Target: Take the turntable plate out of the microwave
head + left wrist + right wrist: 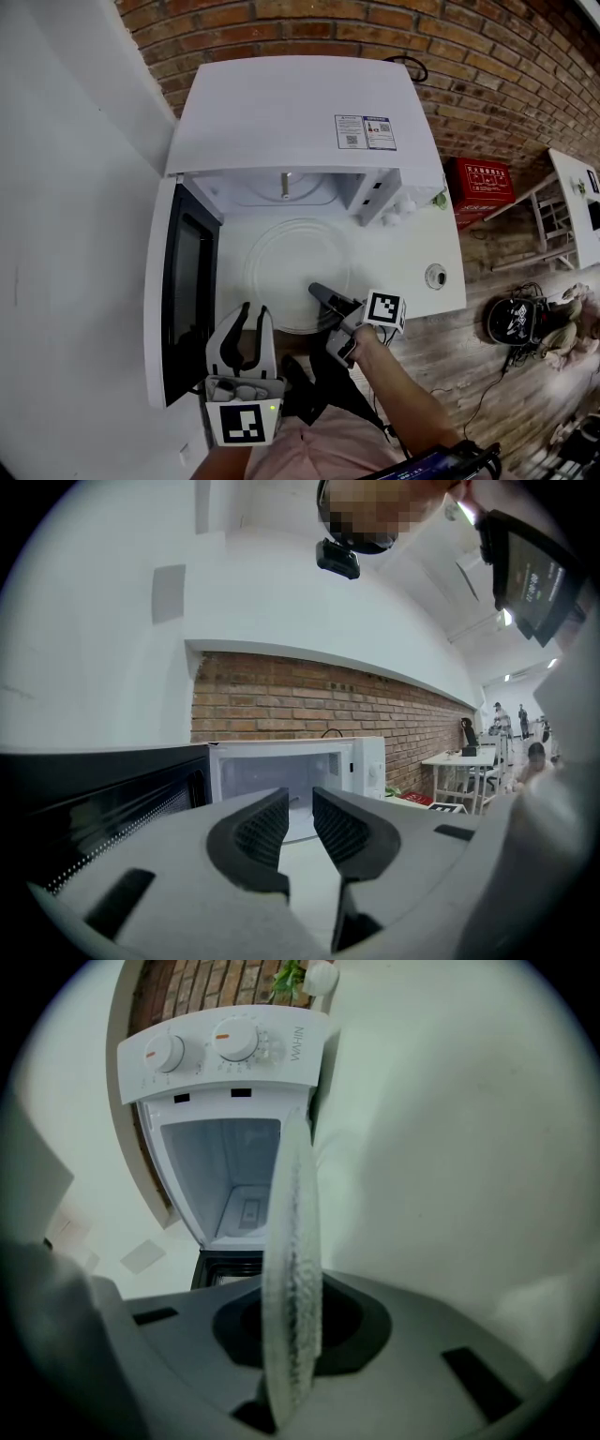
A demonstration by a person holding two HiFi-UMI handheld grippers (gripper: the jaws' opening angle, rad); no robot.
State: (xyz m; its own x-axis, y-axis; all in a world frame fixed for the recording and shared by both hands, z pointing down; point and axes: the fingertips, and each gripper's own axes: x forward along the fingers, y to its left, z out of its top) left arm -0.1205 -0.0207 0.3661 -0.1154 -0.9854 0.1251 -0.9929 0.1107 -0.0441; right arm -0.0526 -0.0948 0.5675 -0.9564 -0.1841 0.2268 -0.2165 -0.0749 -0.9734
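Right gripper [320,292] is clamped on the turntable plate [281,267] rim, in front of the open microwave [300,108]. Left gripper [254,316] jaws stand apart, empty.

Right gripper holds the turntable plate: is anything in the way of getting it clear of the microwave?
Nothing visible does. The turntable plate, clamped at its near rim by the right gripper, already lies outside the microwave cavity, over the white table. The open door stands left of it, apart.
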